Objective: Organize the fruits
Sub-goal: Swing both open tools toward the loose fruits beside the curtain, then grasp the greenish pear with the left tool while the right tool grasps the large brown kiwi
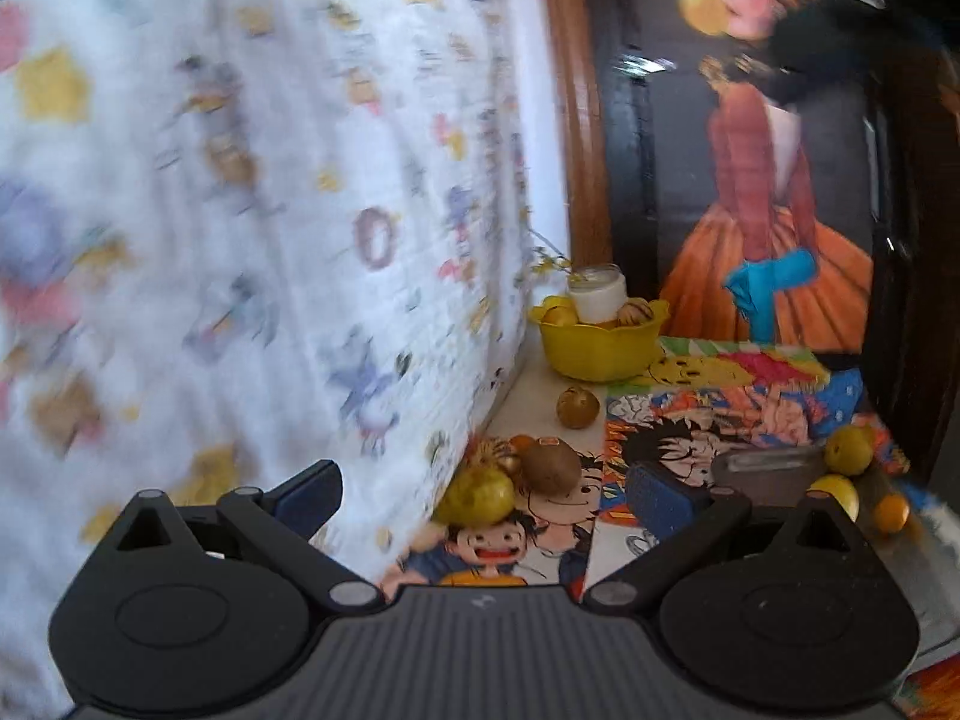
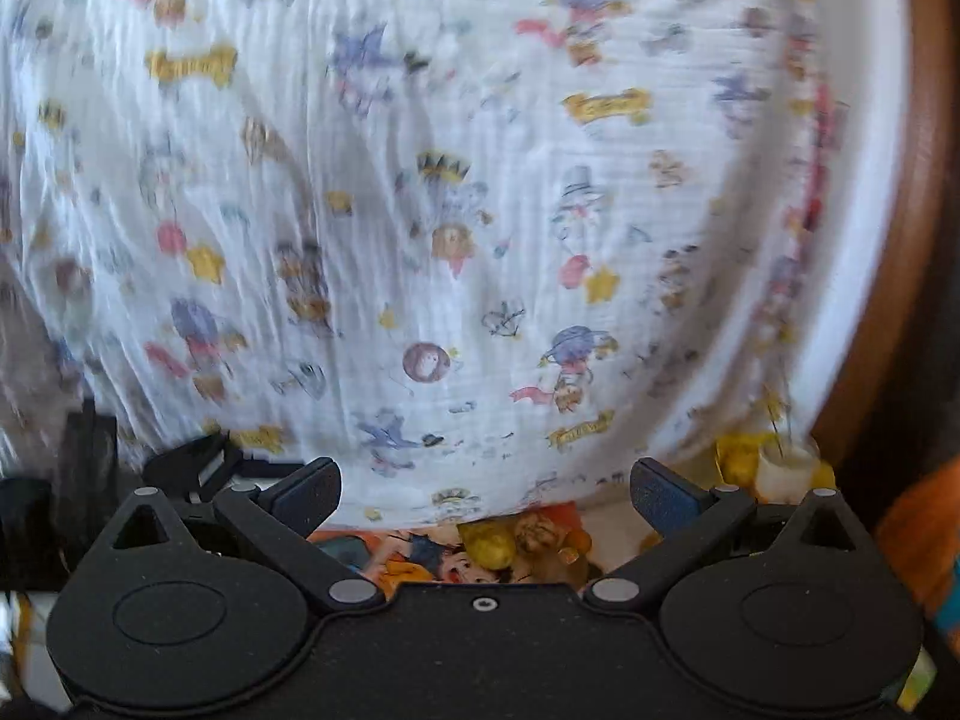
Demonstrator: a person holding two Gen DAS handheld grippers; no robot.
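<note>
Both grippers hold nothing: the left gripper (image 1: 483, 495) and the right gripper (image 2: 485, 495) have their fingers spread wide. Right of centre in the left view, a yellow bowl (image 1: 600, 345) holds fruit, and loose fruits (image 1: 549, 471) lie on the tabletop (image 1: 528, 402) below it, beside a patterned white cloth (image 1: 270, 210).

The desk (image 1: 528, 402) is pale and largely covered by bright cartoon-printed sheets (image 1: 720, 414). At its far end stands a yellow bowl (image 1: 600, 348). Near that, on bare surface, lies a brownish round fruit (image 1: 578, 407). Closer, beside the white patterned cloth (image 1: 240, 210) on the left, sit a yellow-green fruit (image 1: 477, 495) and a brown kiwi (image 1: 551, 467). At the right lie more yellow fruits (image 1: 849, 450) and a small orange one (image 1: 891, 513).
</note>
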